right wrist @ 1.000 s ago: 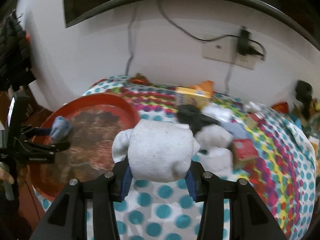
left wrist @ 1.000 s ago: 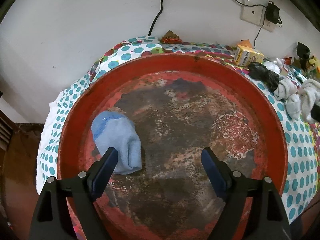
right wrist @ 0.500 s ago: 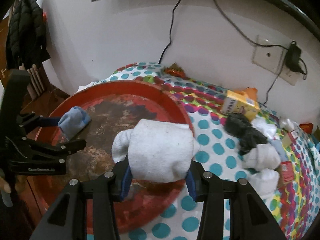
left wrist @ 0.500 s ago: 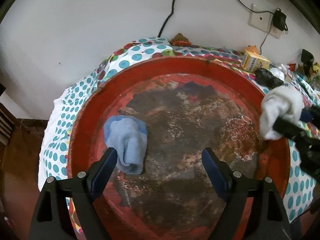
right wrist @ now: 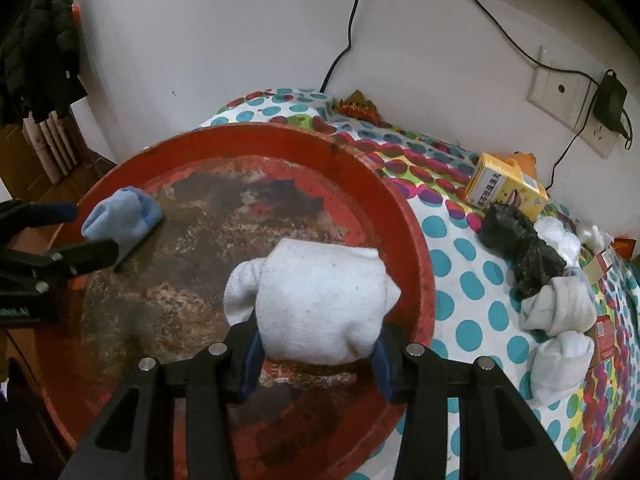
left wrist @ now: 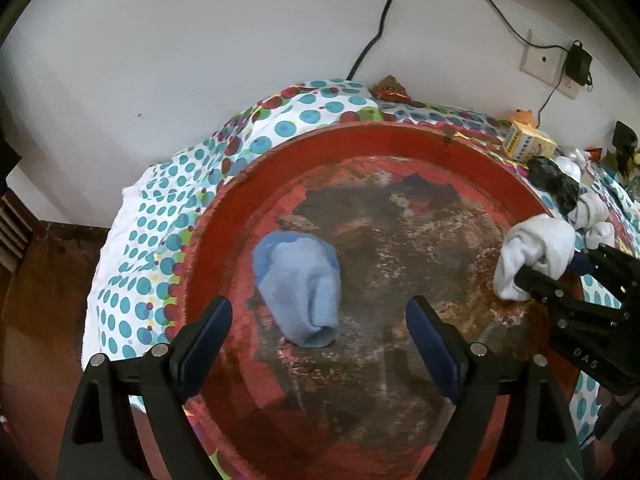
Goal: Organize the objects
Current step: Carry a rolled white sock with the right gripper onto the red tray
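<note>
Landmark: red tray, big round worn thing on the polka-dot cloth, paint flaked off across most of its floor.

My right gripper is pinching the white sock bundle. Both pads are pressed into its sides and the fabric bulges above them. The bundle hangs over the tray's right part, inside the rim; whether it touches the floor I can't tell. The left wrist view shows the same: right gripper reaching in over the tray's right rim with the white bundle clamped.

My left gripper is spread wide and widening, nothing pressed between the pads. It sits over the tray's near-left part. The blue sock bundle lies on the tray floor just ahead of the left finger, loose, not gripped. From the right wrist view, the blue bundle is at the tray's far-left edge with the left gripper's fingers either side of it, apart from the fabric.

Outside the tray, to its right on the cloth:
- yellow box, near the wall
- black bundle, just in front of the box
- white bundles, a few, piled beside the black one

Behind the tray, against the wall: a small red-gold wrapper. A black cable runs up the wall above it.
</note>
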### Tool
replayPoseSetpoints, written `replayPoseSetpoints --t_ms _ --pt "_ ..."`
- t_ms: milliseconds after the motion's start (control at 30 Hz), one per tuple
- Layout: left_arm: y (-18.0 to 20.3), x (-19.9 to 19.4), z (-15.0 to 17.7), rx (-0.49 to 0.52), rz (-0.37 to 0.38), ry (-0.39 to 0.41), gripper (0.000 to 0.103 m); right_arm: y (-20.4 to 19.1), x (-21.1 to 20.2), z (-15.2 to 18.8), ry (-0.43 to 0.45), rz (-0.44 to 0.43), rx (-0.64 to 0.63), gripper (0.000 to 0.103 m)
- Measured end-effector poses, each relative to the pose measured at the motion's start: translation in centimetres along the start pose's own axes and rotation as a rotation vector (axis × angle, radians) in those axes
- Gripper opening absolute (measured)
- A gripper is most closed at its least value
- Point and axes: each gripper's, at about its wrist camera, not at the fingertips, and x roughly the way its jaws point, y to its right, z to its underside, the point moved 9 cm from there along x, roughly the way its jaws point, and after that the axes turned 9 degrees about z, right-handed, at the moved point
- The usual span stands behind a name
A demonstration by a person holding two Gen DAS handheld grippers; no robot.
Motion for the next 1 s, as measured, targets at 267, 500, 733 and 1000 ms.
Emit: replayPoseSetpoints --t_ms 267,500,733,1000 --pt "-1.2 -0.4 0.0 -0.023 -0.008 0.004 0.087 -0.6 0.4 0.8 -0.016 -0.001 0.007 0.047" --pt "-1.7 -0.4 0.0 -0.043 0.001 0.001 0.087 -1.3 0.3 0.9 -0.009 0.004 -0.009 0.047" --pt "-1.5 -0.2 0.1 -0.046 0.010 -0.003 0.087 -1.4 -0.6 0.7 0.018 0.004 -0.002 0.058" --pt "-0.8 -0.2 0.0 -0.026 0.010 -0.002 0.088 -0.2 -3.2 -0.1 0.074 0.019 0.013 0.061"
